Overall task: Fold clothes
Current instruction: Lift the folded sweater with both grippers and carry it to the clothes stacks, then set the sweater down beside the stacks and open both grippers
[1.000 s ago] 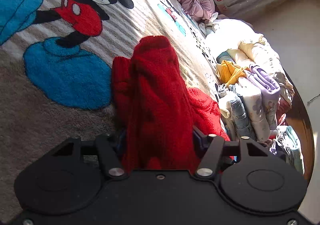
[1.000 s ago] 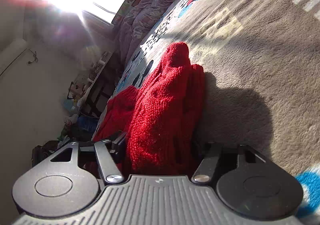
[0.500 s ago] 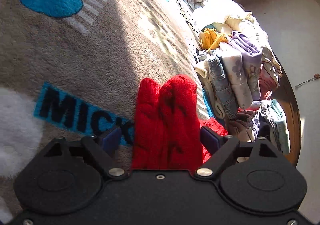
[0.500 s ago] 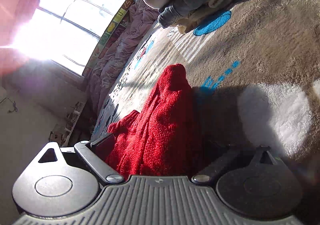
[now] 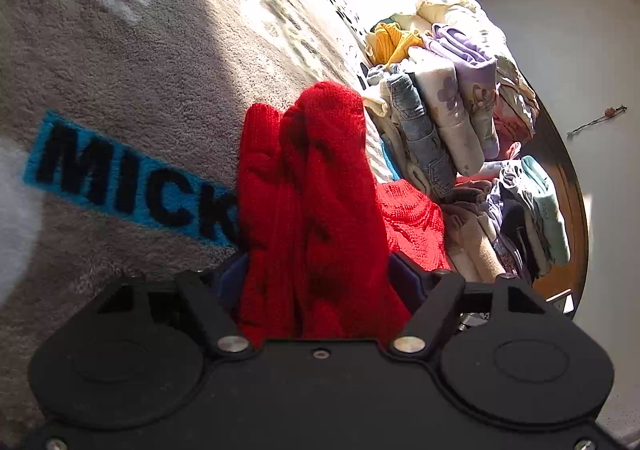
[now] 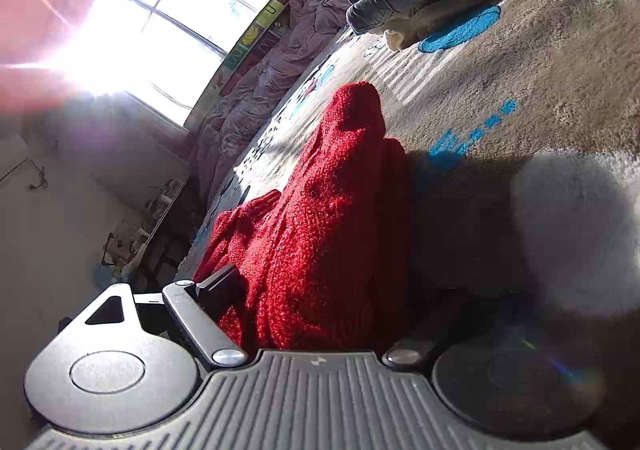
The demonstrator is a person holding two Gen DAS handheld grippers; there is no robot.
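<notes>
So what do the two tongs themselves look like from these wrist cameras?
Left tongs: matte black housing, two round caps, silver pivot screws, dark blue pads. Right tongs: grey ribbed housing, two round caps, silver screws, black fingers. No cables, hands or sleeves in view.

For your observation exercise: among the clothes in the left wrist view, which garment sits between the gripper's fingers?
The red knitted sweater; the folded denim, lilac and mustard pieces are stacked apart at the bed's edge.

Sunlit window [image 6: 160, 29], pale walls [image 5: 560, 29], cartoon blanket [image 5: 120, 69] w/ bed.
</notes>
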